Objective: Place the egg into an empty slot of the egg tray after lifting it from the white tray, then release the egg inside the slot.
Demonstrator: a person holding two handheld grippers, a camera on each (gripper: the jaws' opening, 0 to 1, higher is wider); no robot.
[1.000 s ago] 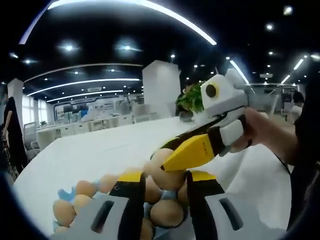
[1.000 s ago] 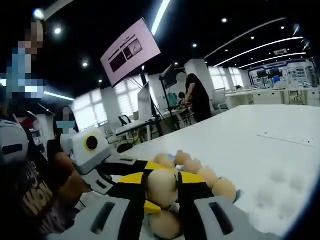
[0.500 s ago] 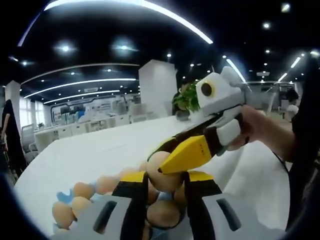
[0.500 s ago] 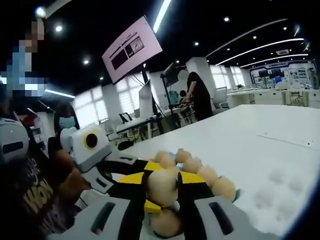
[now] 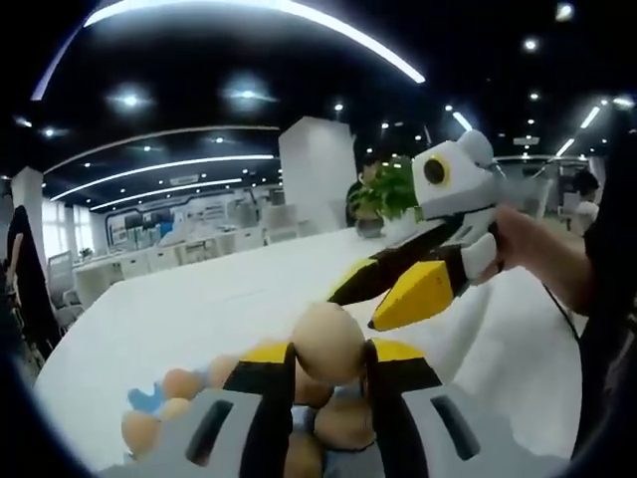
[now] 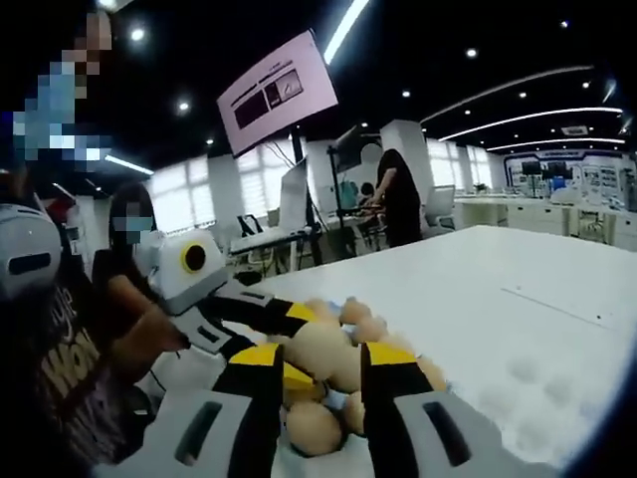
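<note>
Squeezing harder is your first hazard — the egg (image 5: 328,344) sits pinched between your left gripper (image 5: 326,370)'s yellow-tipped jaws, at centre-bottom of the left gripper view, and a shell will crack under extra pressure or slide out if you ease off too soon. Below it, at lower left and bottom centre of that view, the egg tray (image 5: 146,398) shows a blue edge and a crowd of brown eggs; dropping yours onto a filled cup would knock shell against shell, so find a bare slot before you lower — I cannot pick one out from here. Toward the upper right, the right gripper (image 5: 398,291) hangs just beside your egg, jaws apart and gripping nothing, close enough to bump it if either hand drifts. In the right gripper view, the left gripper (image 6: 299,324) reaches in from the left with the egg (image 6: 323,351) at its tip, lying just ahead of the right gripper (image 6: 323,363)'s own spread jaws at bottom centre, not clamped by them. To the right lies bare white table (image 6: 498,329), well apart from the eggs.
</note>
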